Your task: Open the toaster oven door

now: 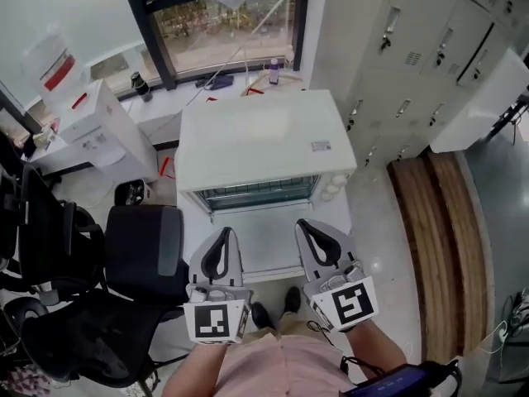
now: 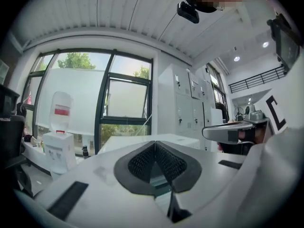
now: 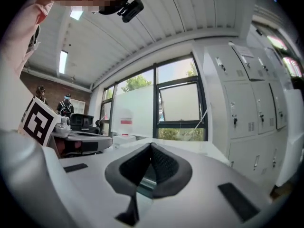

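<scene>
The only print on the toaster oven [image 1: 263, 139] was a small label [image 1: 321, 145] near the right rear of its top, too small to read. Each gripper carried a cube with a black-and-white square marker, and the water bottle [image 1: 54, 66] on the dispenser [image 1: 97, 131] at far left bore a red band with no legible text.

The white oven sat on a white table [image 1: 264, 259] directly ahead of the person, its long axis running left to right. Its front faced the person, with a glazed band [image 1: 258, 193] showing wire-rack lines and pale knobs [image 1: 332, 190] at its right end. From this steep angle I could not tell whether the door was ajar.

The left gripper [image 1: 221, 238] and right gripper [image 1: 310, 231] hovered side by side over the table just in front of the oven, clear of it. Each gripper's own view showed its dark fingers [image 2: 167, 163] [image 3: 164, 167] brought together at the tips with nothing between them (only a glimpse of the glass beyond).

The room had a dark-framed window [image 1: 223, 23] behind the oven, with two bottles on its sill. Pale lockers [image 1: 413, 64] stood to the right, black office chairs [image 1: 99, 288] to the left and a wooden bench [image 1: 438, 246] on the glossy floor.
</scene>
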